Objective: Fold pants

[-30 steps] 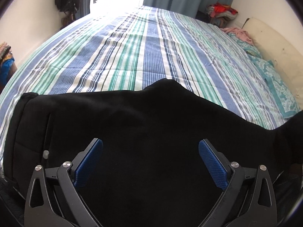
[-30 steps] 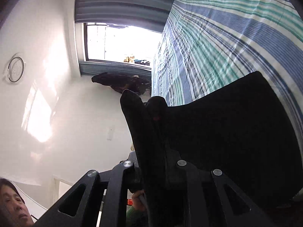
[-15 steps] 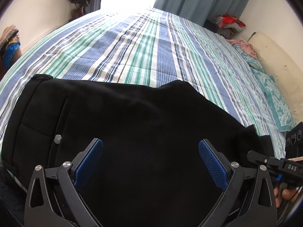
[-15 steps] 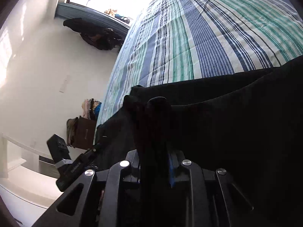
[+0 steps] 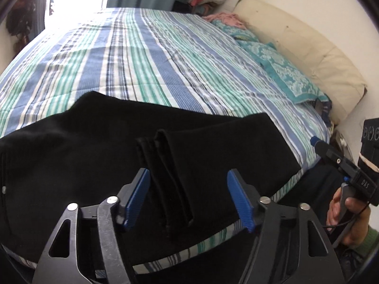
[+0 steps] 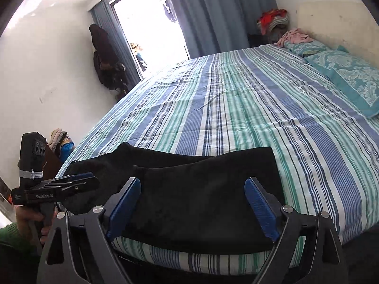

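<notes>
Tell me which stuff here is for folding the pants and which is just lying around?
For the job: black pants, left hand-held gripper closing, right hand-held gripper opening, striped bed cover.
Lying about: teal pillows, pink cloth, clothes pile, curtain.

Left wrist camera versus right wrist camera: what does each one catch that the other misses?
Only the left view shows the cream headboard cushion and the pants' stacked folded edges between the closing left claw, untouched. Only the right view shows the bright window, dark clothes hanging beside it, and the opening right claw. Both share the black pants, striped bed, teal pillow and blue curtain.
</notes>
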Motion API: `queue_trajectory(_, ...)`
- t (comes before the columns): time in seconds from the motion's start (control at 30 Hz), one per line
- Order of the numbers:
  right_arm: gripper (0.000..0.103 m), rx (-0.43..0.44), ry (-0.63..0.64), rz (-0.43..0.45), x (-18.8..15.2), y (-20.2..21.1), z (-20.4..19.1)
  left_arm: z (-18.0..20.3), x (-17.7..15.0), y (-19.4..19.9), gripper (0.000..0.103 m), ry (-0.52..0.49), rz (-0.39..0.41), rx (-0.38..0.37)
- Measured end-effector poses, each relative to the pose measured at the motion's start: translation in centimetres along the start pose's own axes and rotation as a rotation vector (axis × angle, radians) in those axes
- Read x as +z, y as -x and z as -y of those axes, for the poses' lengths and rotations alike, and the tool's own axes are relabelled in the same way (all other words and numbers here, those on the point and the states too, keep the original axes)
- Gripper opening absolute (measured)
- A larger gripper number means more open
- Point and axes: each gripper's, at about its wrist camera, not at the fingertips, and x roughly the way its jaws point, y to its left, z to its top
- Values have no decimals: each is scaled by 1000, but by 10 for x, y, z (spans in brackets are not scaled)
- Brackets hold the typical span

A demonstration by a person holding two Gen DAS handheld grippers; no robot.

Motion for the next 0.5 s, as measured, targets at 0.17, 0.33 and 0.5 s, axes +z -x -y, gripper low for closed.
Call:
queue_trajectory(0.17,89,1,-48,36,1,18,13,12,-6,-30,61,2,-96,79)
queue_trajectory(0.33,89,-3,-27,60,1,16,10,10,-9,-39,3,46,-117,140)
queue_trajectory(0.5,89,-60,-76,97,4,20,26,-2,-11,-1,3,73,-40,136)
